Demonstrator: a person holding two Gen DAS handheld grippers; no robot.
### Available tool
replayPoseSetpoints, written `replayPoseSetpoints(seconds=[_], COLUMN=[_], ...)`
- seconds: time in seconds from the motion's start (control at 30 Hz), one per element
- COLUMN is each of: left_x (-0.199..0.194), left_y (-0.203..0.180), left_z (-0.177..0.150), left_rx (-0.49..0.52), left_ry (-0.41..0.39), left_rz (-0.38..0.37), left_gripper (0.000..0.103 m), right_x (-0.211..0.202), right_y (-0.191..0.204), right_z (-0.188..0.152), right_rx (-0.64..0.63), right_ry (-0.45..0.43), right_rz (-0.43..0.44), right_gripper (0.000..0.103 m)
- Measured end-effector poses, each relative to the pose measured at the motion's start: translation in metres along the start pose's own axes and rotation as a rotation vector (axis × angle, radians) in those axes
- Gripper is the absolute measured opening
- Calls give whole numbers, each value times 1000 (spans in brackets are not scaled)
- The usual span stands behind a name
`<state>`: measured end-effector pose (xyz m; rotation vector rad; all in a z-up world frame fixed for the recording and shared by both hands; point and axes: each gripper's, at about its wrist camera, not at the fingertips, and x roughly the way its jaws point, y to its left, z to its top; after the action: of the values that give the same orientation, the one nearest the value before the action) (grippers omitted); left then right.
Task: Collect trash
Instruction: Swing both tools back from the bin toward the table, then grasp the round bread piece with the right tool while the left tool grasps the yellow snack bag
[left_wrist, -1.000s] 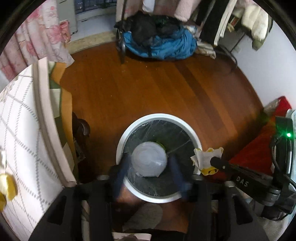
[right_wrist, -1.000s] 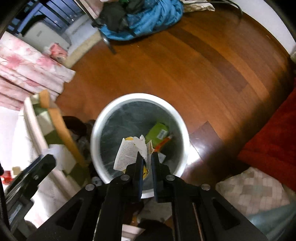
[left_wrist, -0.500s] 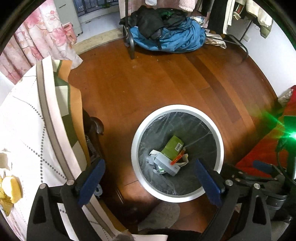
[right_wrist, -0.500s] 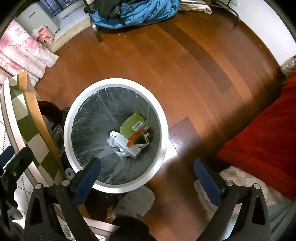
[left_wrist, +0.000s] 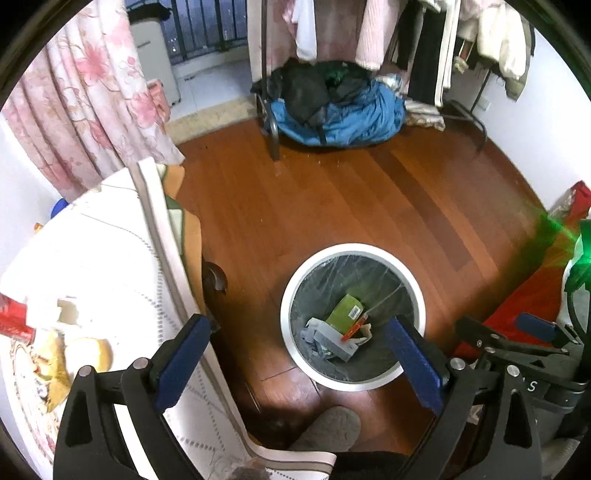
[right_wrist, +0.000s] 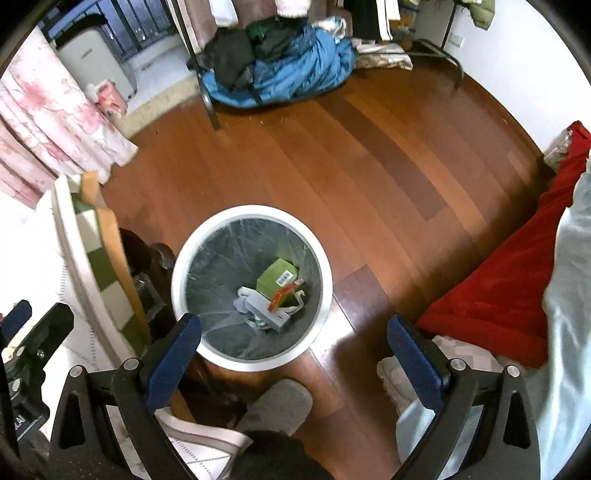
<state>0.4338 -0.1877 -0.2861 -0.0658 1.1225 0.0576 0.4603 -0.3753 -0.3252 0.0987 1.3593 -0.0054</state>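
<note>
A white round bin with a clear liner stands on the wooden floor. Inside lie a green box, a grey crumpled piece and an orange wrapper. My left gripper hangs open, high above the bin's near left side, with nothing between its blue pads. My right gripper is open too, above the bin's near rim, empty. On the table at the left lie a yellow wrapper, a pale bun-like piece and a red packet.
A table with a white cloth fills the left side. A grey slipper sits in front of the bin. A red blanket lies at the right. A blue pile of clothes and a clothes rack stand at the far wall.
Both grippers let go of their trash, which dropped into the bin, and opened wide. Both have since risen, so the bin looks smaller and more of the table shows.
</note>
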Motion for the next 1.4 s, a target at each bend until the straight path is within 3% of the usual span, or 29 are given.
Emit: replayPoseSetpoints(seconds=[0.3,0.5,0.67,0.73,0.9,0.93,1.0,1.13,1.23,1.3,1.4], left_x=[-83,-138,-154,-143,-99,-91,-72,-51,-42,-32,-24], left_y=[24,81,163,203,272,278,294,305,308,310,311], left_z=[-7,-19,-49,-65,-95,-100,-106,-111,-109,-105,-98], left_rx=[-46,-137,-267,-326,-455,-466,-489,-517,-530,-550,-590], left_ry=[-135,-220,-210,-164,-37,-18,21,62,80,97,110], left_rz=[30,100,206,261,319,323,326,297,256,205,141], left_gripper=[99,99,99,99,99,99,99,99,99,99,99], right_x=[-96,-139,-126,-111,-47,-34,-11,27,40,44,35], right_y=[22,77,154,182,259,272,293,318,329,336,332], right_z=[-20,-35,-47,-52,-54,-54,-57,-61,-62,-65,-65], right_rx=[-16,-91,-184,-204,-238,-244,-249,-229,-227,-241,-261], right_ry=[-138,-197,-143,-112,13,35,78,147,170,173,132], right_rz=[73,171,281,313,374,375,378,401,423,429,399], right_gripper=[102,102,102,102,100,97,79,69,42,15,12])
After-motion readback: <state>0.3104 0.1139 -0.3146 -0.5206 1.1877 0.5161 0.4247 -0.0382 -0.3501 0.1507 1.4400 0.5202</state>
